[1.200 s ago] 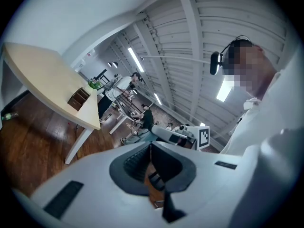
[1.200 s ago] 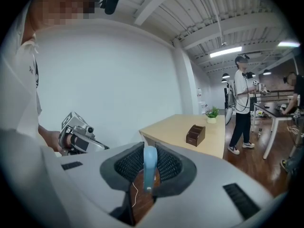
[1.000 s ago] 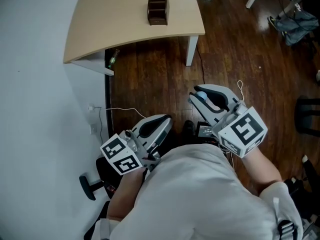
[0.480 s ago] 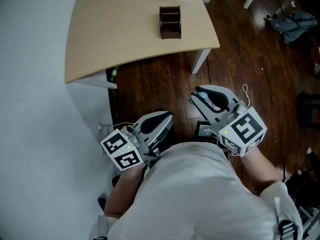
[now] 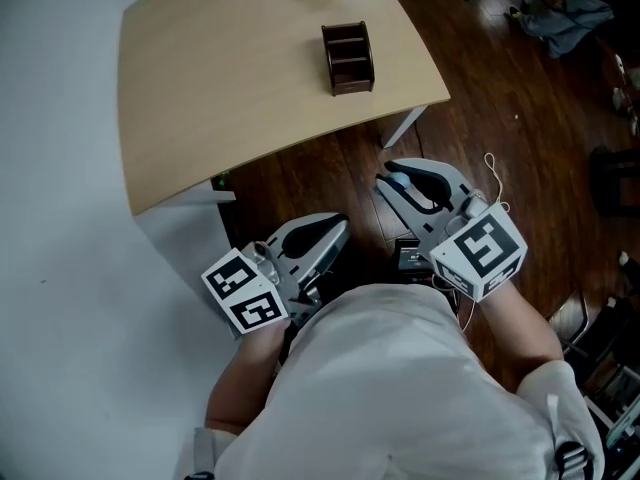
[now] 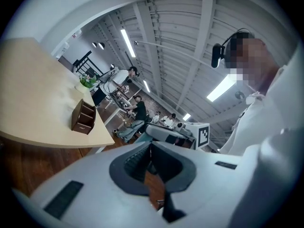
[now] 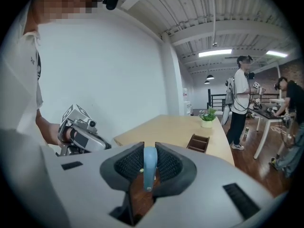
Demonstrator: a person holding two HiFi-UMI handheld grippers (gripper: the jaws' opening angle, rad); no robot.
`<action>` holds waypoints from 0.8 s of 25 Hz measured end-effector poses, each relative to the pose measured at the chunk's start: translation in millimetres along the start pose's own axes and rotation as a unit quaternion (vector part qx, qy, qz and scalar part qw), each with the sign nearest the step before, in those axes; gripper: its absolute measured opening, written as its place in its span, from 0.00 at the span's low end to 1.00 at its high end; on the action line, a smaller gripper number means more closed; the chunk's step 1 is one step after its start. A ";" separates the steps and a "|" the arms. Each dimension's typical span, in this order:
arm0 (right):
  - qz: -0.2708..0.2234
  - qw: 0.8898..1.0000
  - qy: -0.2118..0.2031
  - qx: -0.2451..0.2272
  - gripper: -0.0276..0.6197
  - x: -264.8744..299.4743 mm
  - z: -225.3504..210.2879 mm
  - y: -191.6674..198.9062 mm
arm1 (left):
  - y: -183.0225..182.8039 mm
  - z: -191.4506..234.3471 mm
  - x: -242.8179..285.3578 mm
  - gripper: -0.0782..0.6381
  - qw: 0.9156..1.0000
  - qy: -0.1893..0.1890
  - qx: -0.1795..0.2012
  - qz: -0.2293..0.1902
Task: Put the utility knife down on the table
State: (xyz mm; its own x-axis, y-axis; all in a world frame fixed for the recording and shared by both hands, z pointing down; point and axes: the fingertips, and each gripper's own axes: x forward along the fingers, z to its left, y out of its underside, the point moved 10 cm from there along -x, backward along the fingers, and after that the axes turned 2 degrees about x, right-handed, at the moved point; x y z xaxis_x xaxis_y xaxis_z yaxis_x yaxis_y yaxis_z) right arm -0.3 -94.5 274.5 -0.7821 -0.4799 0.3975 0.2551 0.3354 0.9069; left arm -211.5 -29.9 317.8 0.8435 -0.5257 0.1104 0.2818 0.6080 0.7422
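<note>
From my seat the right gripper (image 5: 394, 184) has its fingers clamped on the utility knife (image 7: 150, 167), a pale blue handle standing edge-on between the dark ribbed pads (image 7: 168, 164). In the head view only a sliver of that blue shows at the tips. The knife is in the air over the dark wooden floor (image 5: 330, 168), short of the table (image 5: 230, 88), which lies at about 11 o'clock from it. The left gripper (image 5: 338, 228) sits at roughly 8 o'clock from the right one, near it but apart. Its fingers are pressed together with nothing between them, and floorboards show through the slot below the pads. Both grippers are held close in front of the person's white shirt (image 5: 390, 388), pointing toward the table's near edge. On the tabletop a small brown organizer box (image 5: 348, 58) stands near the right edge, about 12 o'clock from the left gripper. In the right gripper view a little potted plant (image 7: 207, 116) sits beyond the box, and people (image 7: 240, 103) stand farther back in the room.
</note>
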 end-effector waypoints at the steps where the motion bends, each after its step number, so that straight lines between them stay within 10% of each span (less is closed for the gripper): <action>1: 0.002 1.000 0.006 -0.003 0.16 7.0 -1.4 -1.0 | -3.8 7.6 -0.9 0.11 1.000 0.004 0.001 0.002; 20: 0.058 0.995 -0.022 -0.076 0.16 74.1 -87.0 20.3 | -9.5 56.2 55.8 0.11 0.998 -0.064 0.009 0.000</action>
State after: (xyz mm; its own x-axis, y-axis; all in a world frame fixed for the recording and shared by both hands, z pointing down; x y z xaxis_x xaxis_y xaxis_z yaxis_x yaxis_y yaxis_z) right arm -3.6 -193.8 334.6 -0.7651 -0.4085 0.4978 0.4261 0.2584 0.8670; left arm -192.9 -98.5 354.0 0.7778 -0.5979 0.1937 0.2716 0.5977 0.7543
